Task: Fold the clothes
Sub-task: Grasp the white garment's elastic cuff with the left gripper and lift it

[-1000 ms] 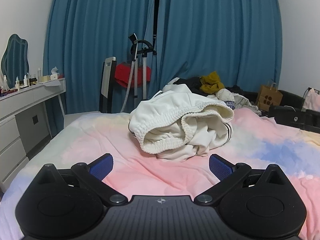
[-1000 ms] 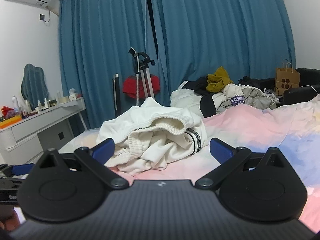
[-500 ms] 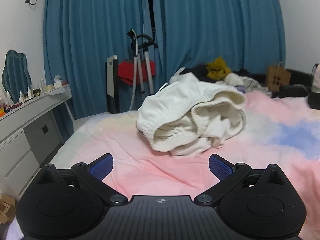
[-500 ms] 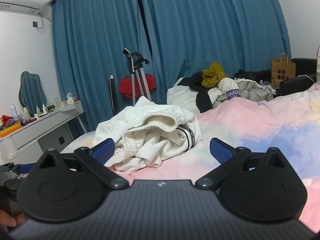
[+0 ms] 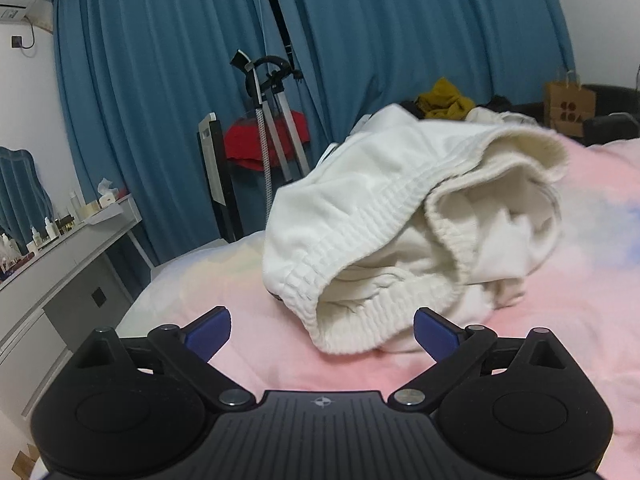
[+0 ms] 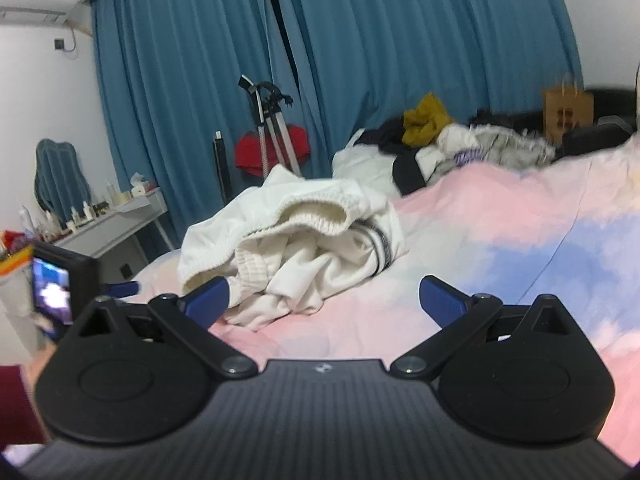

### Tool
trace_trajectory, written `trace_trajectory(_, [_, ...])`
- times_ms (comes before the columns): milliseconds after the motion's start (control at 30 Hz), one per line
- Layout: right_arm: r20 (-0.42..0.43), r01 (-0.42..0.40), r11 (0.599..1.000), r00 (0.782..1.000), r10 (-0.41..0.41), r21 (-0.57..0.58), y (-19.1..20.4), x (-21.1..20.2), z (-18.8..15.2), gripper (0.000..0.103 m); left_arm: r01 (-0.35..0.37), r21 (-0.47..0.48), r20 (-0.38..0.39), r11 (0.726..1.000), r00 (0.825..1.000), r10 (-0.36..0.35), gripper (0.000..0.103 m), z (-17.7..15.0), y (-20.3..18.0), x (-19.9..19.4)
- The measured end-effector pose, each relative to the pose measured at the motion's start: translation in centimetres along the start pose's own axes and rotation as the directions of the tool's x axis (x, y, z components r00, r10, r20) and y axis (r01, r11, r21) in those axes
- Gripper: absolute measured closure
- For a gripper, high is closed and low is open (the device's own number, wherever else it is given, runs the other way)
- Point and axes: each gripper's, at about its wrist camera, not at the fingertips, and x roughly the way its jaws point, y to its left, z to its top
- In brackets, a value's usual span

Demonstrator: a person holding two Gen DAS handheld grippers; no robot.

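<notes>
Garment [image 5: 400, 216] just beyond left gripper [image 5: 322, 330]

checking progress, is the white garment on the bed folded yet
Not folded: the white garment lies in a crumpled heap, its elastic waistband gaping open.

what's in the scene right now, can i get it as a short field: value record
surface: bed with pink and blue sheet
garment to fold: crumpled white garment, elastic waistband facing the left camera
left gripper: open, just short of the waistband, holding nothing
right gripper: open, near the garment, holding nothing
background: clothes pile, blue curtains, white dresser
</notes>
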Motion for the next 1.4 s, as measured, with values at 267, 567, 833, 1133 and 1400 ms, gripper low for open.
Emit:
trace_trajectory(267, [-0.034,-0.006,0.999,0.999,0.007,0.041,-1.2,2.9,-1.4,0.000,-0.016,-0.073,-0.029,0.997,0.999,0.014,0.043,0.1,0.6,7.4])
trace_trajectory(567, [0.016,0.053,0.998,0.998,-0.053,0.032,-1.8,3.6,-1.8,0.000,-0.034,-0.130,0.054,0.991,0.998,0.042,0.086,1.3,3.6,3.7])
trace_trajectory(833, [0.083,0.108,0.993,0.991,-0.104,-0.039,-1.0,2.1,-1.6,0.000,-0.016,-0.019,0.220,1.000,0.975,0.020,0.090,3.1,5.0,-8.2])
trace_trajectory(1133, [-0.230,-0.009,0.994,0.973,-0.016,-0.106,1.7,4.4,-4.7,0.000,0.050,-0.119,0.205,0.992,0.978,-0.025,0.090,0.2,9.7,-14.2])
trace_trajectory(1400, [-0.270,-0.009,0.998,0.963,-0.009,-0.066,2.6,5.7,-6.0,0.000,0.080,-0.258,0.132,0.963,0.990,-0.046,0.090,-2.0,14.0,-12.9])
